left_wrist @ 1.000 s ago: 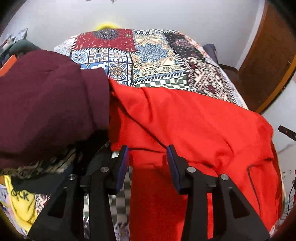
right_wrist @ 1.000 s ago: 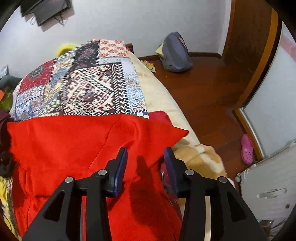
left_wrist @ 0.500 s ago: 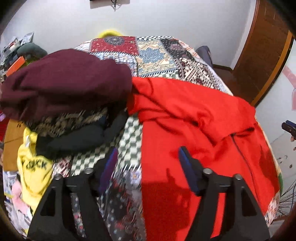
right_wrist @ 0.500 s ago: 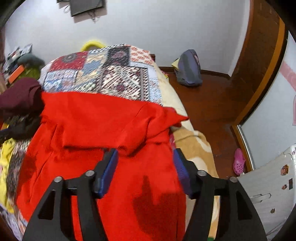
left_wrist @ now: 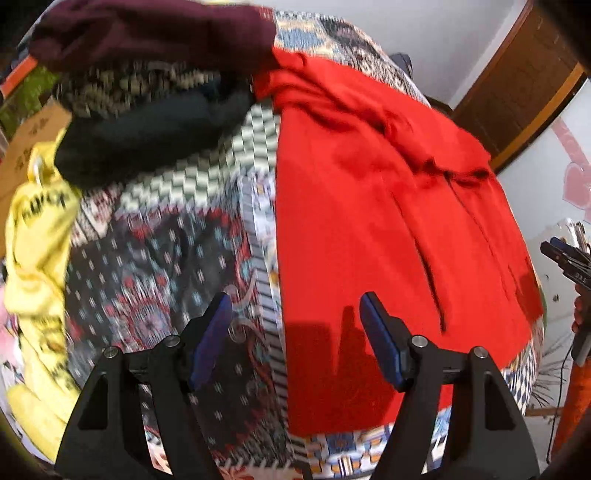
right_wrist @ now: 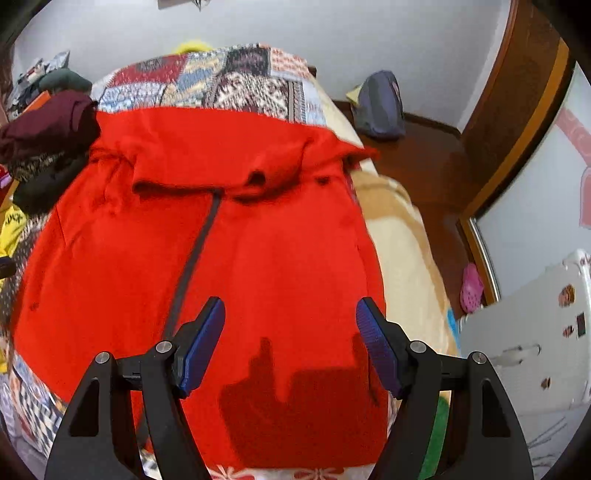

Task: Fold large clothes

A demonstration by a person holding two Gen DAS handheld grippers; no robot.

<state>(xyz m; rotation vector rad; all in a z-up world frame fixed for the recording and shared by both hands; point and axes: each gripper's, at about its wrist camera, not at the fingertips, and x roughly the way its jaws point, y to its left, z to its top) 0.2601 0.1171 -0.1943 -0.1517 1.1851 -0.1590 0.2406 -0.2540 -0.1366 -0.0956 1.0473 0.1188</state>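
Observation:
A large red garment lies spread on the patterned bedspread, its far end folded back toward me over its body, with a dark zipper line down the middle. In the left wrist view the red garment fills the right half. My left gripper is open and empty, hovering above the garment's left edge near its near end. My right gripper is open and empty, hovering above the garment's near right part. The right gripper also shows at the far right of the left wrist view.
A pile of clothes sits left of the garment: a maroon one on top, a dark one below, a yellow one nearer. The bed's right edge drops to a wooden floor with a grey bag, a pink shoe and a white cabinet.
Both grippers let go of the red garment's far end, opened wide and drew back toward its near end. The garment's far end now lies folded over its body.

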